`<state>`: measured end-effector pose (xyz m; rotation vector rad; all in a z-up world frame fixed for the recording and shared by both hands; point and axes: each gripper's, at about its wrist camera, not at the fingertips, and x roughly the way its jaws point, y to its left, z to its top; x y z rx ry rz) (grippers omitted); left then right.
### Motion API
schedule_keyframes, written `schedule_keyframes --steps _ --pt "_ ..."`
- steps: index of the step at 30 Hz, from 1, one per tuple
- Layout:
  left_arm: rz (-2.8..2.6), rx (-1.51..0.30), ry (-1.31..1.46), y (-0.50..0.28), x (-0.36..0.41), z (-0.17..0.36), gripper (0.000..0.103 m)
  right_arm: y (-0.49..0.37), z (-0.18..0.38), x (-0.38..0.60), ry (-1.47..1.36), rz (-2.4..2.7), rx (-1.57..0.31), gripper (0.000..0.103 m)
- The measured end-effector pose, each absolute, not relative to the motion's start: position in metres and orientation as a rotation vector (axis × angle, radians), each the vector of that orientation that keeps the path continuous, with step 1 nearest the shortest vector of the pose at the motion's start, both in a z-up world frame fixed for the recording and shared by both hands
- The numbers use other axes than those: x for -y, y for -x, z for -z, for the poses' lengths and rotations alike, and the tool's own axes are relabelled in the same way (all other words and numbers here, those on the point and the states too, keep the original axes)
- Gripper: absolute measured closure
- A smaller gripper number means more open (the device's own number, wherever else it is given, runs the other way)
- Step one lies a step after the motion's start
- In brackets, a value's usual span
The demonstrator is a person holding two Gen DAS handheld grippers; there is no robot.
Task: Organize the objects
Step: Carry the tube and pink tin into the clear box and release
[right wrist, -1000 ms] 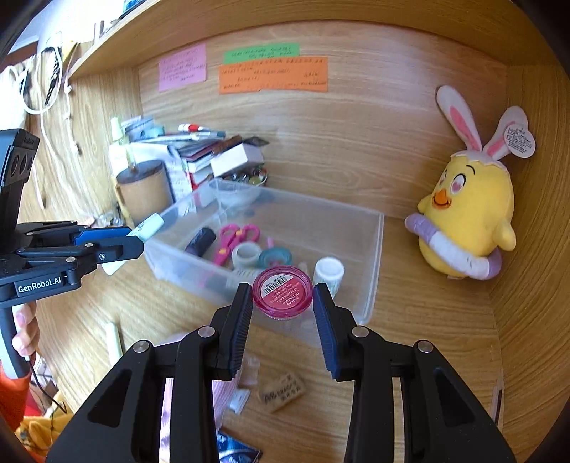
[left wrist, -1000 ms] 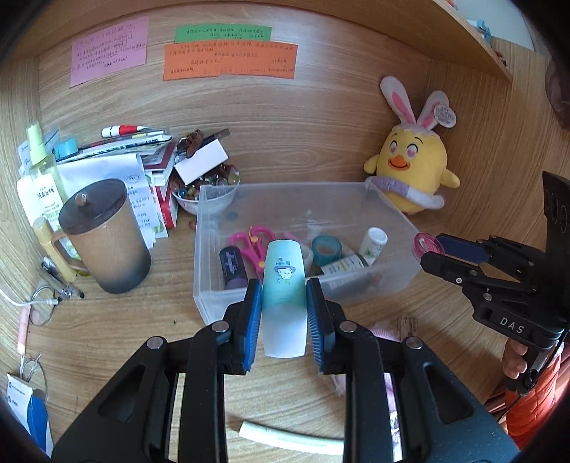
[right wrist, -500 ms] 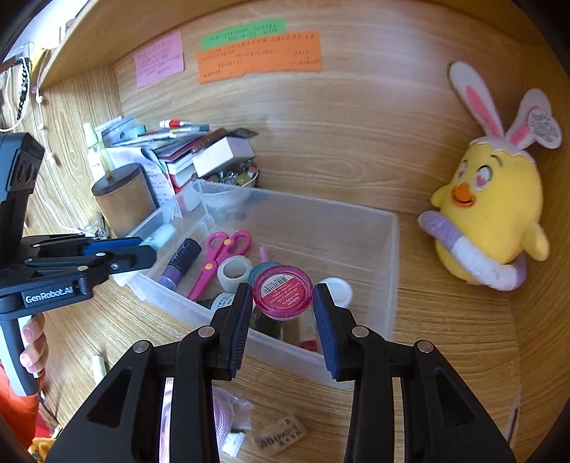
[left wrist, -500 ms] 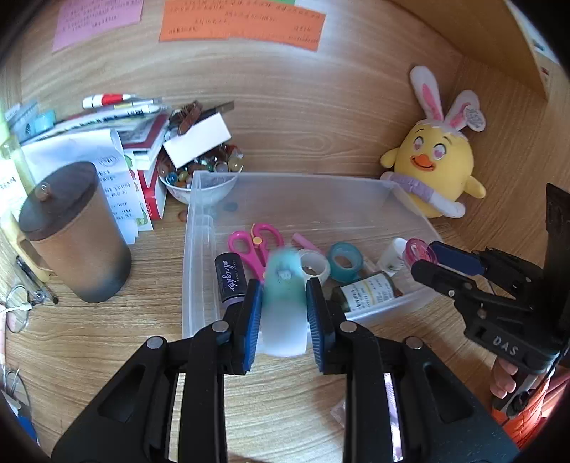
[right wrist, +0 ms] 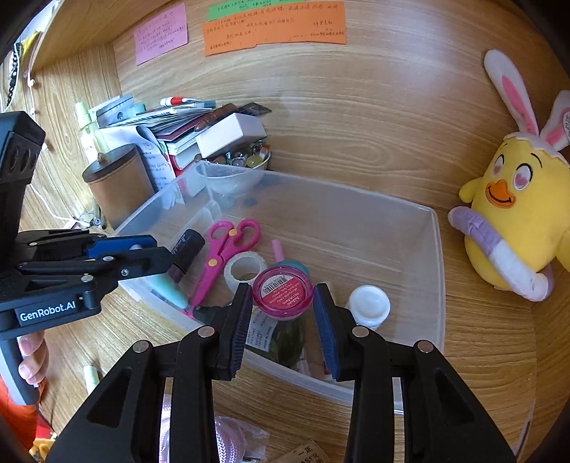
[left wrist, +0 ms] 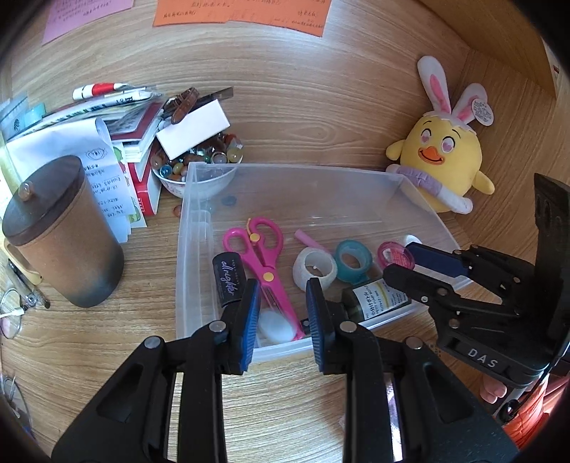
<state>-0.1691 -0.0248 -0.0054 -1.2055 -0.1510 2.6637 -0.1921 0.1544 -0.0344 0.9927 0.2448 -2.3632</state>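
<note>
the left tongs hang open over the near-left corner of the clear bin, nothing between their blue pads, and just beneath them the pale mint tube lies flat on the bin floor against the near wall. from the other side the same tube shows below the left tongs, beside the dark tube with script lettering. the right tongs are clamped on a small pink jar, barcode label facing up, held above the near-right part of the bin; in the left view that jar sits at the tip of the right tongs. under it a dark green bottle with a printed label lies on its side, and a white-capped bottle stands close by on the right. further in lie pink scissors, a whitish tape roll, a teal tape roll and a pink stick. left of the bin on the wooden table stands a brown lidded mug. behind the bin's far-left corner sits a bowl of glass marbles under a white box, next to a heap of books and papers. a yellow bunny-eared plush chick leans against the back wall on the right, and coloured notes are stuck high on that wall.
</note>
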Motion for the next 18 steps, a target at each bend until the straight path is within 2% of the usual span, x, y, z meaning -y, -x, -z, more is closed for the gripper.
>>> schedule_keyframes --steps 4,13,18 --pt "-2.657 0.16 1.2 0.167 0.024 0.001 0.075 0.191 0.033 -0.156 -1.0 2.359 -0.245 0.068" --pt "-2.709 0.091 1.132 0.135 0.02 -0.012 0.042 0.169 0.02 -0.167 -0.95 2.361 -0.246 0.051" --pt "-2.736 0.07 1.149 0.109 0.022 -0.004 0.02 0.148 0.014 -0.177 -0.918 2.361 -0.233 0.039"
